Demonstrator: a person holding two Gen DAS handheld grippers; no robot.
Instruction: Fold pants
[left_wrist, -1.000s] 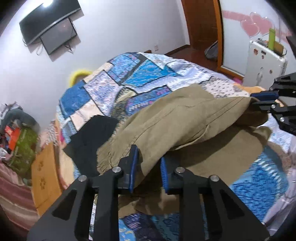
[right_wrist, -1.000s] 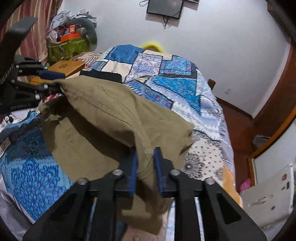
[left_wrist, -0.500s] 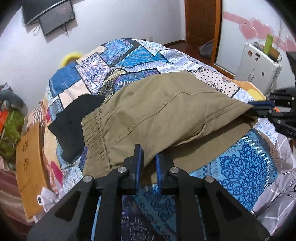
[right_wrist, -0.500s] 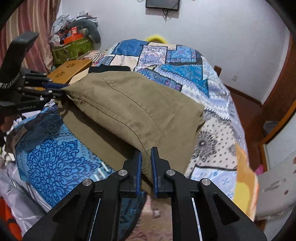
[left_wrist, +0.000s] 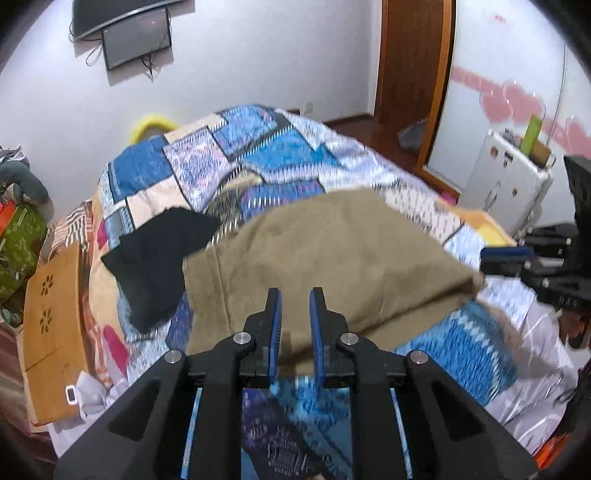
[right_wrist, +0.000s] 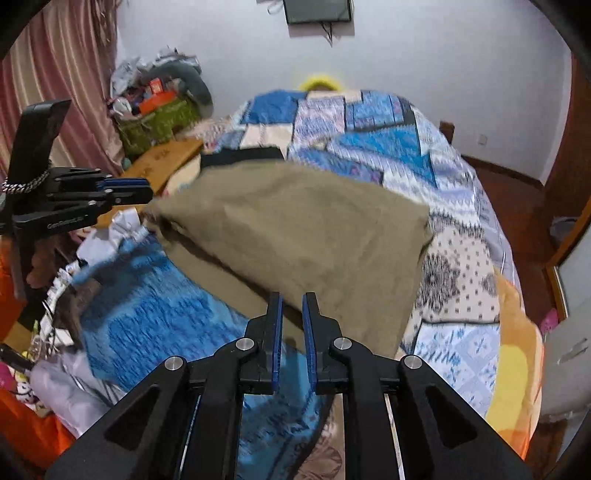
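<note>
My left tongs (left_wrist: 295, 325) and right tongs (right_wrist: 292, 325) gape narrowly, empty; the folded olive cotton pants (left_wrist: 332, 258) may spring open on the patchwork-quilted bed (left_wrist: 258, 155).

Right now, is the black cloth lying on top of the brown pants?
No, the black cloth lies beside the brown pants on the quilt.

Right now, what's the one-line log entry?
olive-brown cloth pants doubled on blue patchwork quilt | left gripper, right gripper at near edge | grip unclear
</note>
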